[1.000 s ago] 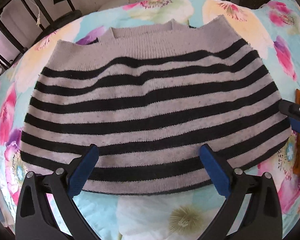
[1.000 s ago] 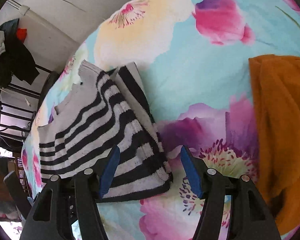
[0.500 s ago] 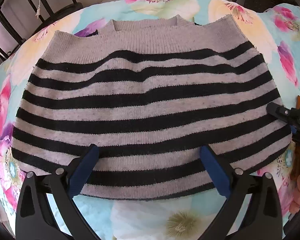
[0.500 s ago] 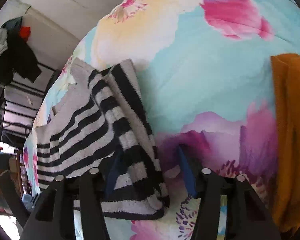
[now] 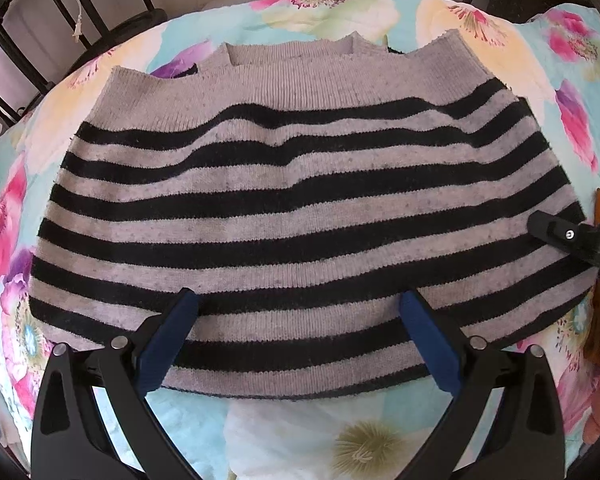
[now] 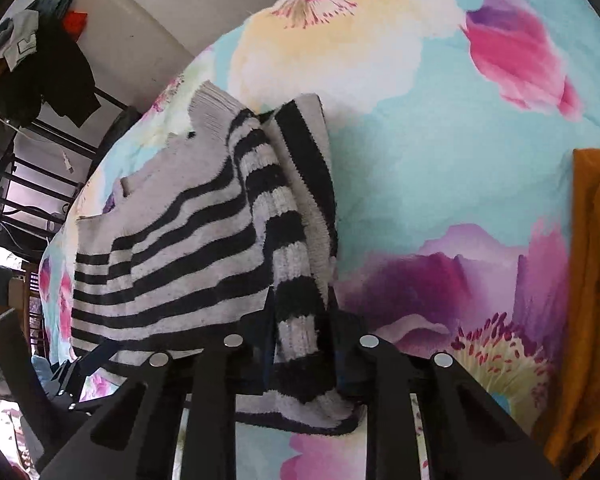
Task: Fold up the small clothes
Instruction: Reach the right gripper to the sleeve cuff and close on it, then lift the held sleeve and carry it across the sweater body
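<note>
We see the striped sweater (image 5: 300,208) lying flat on the flowered bedsheet (image 5: 500,52), its near hem running under our left gripper (image 5: 298,336), whose blue pads stand spread wide above the knit without pressing it. At the sweater's right edge our right gripper (image 6: 300,344) has just been closing its jaws, and they now pinch a bunched ridge of the striped knit that rises between them. An orange garment (image 6: 592,280) lies just beyond on the sheet.
</note>
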Motion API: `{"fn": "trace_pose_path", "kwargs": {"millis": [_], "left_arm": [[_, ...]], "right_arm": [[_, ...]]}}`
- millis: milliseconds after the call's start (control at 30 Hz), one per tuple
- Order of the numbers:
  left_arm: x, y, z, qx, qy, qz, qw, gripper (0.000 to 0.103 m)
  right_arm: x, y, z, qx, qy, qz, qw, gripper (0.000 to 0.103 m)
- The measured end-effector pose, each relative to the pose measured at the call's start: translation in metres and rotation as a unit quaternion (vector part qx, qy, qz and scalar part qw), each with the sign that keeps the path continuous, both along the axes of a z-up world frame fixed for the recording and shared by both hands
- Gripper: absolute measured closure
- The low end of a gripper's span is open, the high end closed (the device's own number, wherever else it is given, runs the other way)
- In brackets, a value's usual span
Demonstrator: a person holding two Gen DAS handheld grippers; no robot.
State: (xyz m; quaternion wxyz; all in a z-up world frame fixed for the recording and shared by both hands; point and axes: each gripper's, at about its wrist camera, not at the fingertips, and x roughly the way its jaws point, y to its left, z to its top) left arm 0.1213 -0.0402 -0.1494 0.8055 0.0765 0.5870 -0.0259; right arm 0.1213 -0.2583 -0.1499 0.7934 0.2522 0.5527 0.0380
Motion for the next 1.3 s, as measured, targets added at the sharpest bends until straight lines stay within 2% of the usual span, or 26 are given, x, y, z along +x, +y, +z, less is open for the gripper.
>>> {"fn": "trace_pose_path", "kwargs": {"millis": [100,167,200,267,300,367,533,600,667,733,800,900,1000,1167,1300], "left_arm": [[0.000,-0.003,0.000,0.006,-0.003,-0.005,1.0000,0.004],[-0.001,-0.002,0.001,0.006,-0.001,-0.003,1.0000,0.004],[-0.001,-0.002,0.003,0.004,-0.003,-0.001,1.0000,0.004],[0.001,0.002,0.012,0.009,-0.021,0.003,0.9997,0.004],[0.002,0.003,0.018,0.015,-0.036,0.007,0.9992,0.004],[0.008,0.009,0.028,0.025,-0.059,0.017,0.9978,0.004],[0.017,0.029,-0.002,0.042,-0.015,0.054,0.9975,0.004],[0.017,0.038,-0.011,0.023,-0.009,0.066,0.9975,0.004],[0.018,0.038,-0.013,0.020,-0.008,0.067,0.9975,0.004],[0.018,0.038,-0.015,0.025,-0.011,0.059,0.9979,0.004],[0.017,0.040,-0.018,0.024,-0.012,0.061,0.9978,0.004],[0.019,0.040,-0.015,0.024,-0.009,0.065,0.9976,0.004],[0.014,0.037,-0.007,0.012,-0.007,0.071,0.9974,0.006],[0.012,0.026,0.032,-0.052,-0.047,0.051,0.9962,0.007],[0.009,0.010,0.040,-0.071,-0.038,0.024,0.9964,0.007]], "right_arm": [[-0.003,0.001,0.004,0.002,-0.006,-0.001,1.000,0.079],[-0.003,-0.004,-0.005,0.013,0.004,-0.010,1.000,0.075],[-0.003,-0.008,-0.010,0.016,0.008,-0.018,1.000,0.069],[-0.003,-0.018,-0.018,0.032,0.011,-0.031,0.999,0.061],[-0.003,-0.023,-0.024,0.043,0.011,-0.038,0.998,0.054],[-0.003,-0.029,-0.030,0.064,0.005,-0.044,0.997,0.052],[0.000,-0.032,-0.037,0.091,-0.013,-0.052,0.994,0.049],[0.003,-0.029,-0.035,0.084,-0.013,-0.044,0.995,0.047],[0.004,-0.027,-0.034,0.075,-0.015,-0.038,0.996,0.051],[0.005,-0.023,-0.033,0.083,-0.016,-0.027,0.996,0.077],[0.004,-0.015,-0.026,0.071,-0.016,-0.022,0.997,0.081],[0.006,-0.003,-0.011,0.035,-0.017,-0.011,0.999,0.083],[0.005,0.001,0.000,0.040,-0.016,-0.026,0.999,0.083],[-0.006,0.017,0.030,0.033,-0.032,-0.021,0.999,0.083],[-0.018,0.029,0.052,0.045,-0.047,-0.020,0.998,0.083]]}}
